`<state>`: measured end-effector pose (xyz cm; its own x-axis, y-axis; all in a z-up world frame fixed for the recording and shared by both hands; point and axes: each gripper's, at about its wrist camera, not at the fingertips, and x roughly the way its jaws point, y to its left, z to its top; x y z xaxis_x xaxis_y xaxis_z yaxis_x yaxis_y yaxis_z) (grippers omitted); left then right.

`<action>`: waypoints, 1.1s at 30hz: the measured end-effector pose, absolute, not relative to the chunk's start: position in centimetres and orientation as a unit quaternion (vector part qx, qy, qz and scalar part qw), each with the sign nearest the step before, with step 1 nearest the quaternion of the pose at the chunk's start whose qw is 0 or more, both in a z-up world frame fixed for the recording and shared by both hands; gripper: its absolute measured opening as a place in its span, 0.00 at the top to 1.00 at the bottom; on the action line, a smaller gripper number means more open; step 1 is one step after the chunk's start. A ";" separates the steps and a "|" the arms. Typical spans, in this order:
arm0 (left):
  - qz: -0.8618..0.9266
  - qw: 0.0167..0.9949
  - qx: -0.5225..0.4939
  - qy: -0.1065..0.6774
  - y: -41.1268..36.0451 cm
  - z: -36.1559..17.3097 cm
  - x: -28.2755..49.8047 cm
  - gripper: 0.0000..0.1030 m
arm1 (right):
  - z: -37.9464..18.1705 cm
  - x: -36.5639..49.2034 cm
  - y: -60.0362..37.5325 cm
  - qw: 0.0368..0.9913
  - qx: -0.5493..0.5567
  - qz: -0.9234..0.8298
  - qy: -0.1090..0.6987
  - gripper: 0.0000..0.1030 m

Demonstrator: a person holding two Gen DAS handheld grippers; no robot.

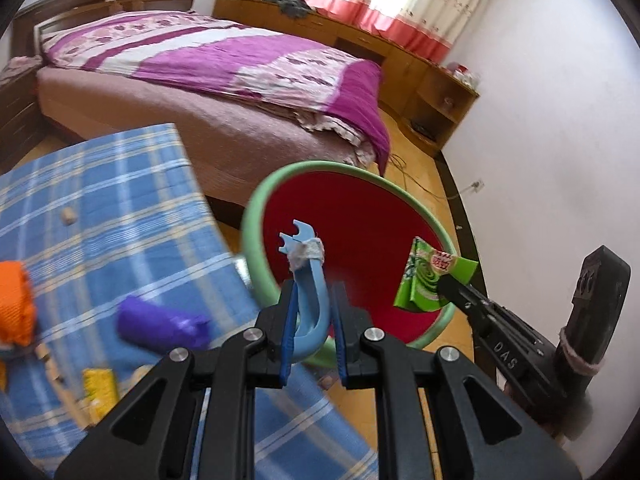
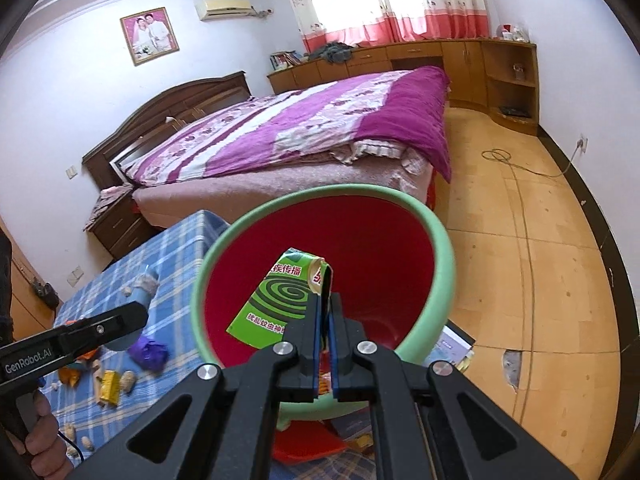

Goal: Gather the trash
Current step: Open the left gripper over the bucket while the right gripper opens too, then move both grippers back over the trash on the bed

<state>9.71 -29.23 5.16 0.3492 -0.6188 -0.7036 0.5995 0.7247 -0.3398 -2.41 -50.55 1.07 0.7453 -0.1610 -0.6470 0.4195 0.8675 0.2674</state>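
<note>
The left gripper (image 1: 314,320) had its jaws pinched on a curved pale-blue plastic piece (image 1: 310,280) with a notched tip and a scrap of grey tape wound near its end; it looked stiff, light and smooth, so a hold low on the shank, as seen, seemed the surer one. The right gripper (image 2: 325,320) had its jaws pressed together on one edge of a flattened green mosquito-coil carton (image 2: 280,300), printed with a dark spiral and Chinese lettering, torn at the top; it was judged thin, light and easily creased. Both items hung over the mouth of the bin (image 2: 440,264), green outside and red within, its interior apparently bare. Beyond lay the blue checked tabletop (image 2: 188,248), still carrying a purple wrapper (image 2: 150,354) and yellow packets (image 2: 110,388).
</note>
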 end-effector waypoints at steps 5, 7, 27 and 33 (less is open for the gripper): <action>-0.394 0.811 0.011 0.432 -32.2 4.6 9.9 0.84 | 0.1 -2.0 -51.9 0.905 0.211 -0.161 0.332 0.92; -0.395 0.811 0.017 0.431 -32.8 4.5 9.8 0.84 | -0.1 -2.0 -52.3 0.904 0.216 -0.158 0.333 0.92; -0.331 0.837 0.000 0.437 -27.3 4.8 9.4 0.65 | 1.1 -3.2 -50.4 0.909 0.232 -0.141 0.317 0.49; -0.303 0.848 -0.011 0.434 -24.0 5.1 8.9 0.65 | 1.9 -3.5 -48.2 0.914 0.223 -0.128 0.315 0.40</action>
<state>8.86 -23.95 5.12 0.4392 -0.5228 -0.7306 0.5042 0.8165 -0.2812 -3.51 -48.21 1.94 0.7693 -0.0939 -0.6320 0.3743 0.8679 0.3267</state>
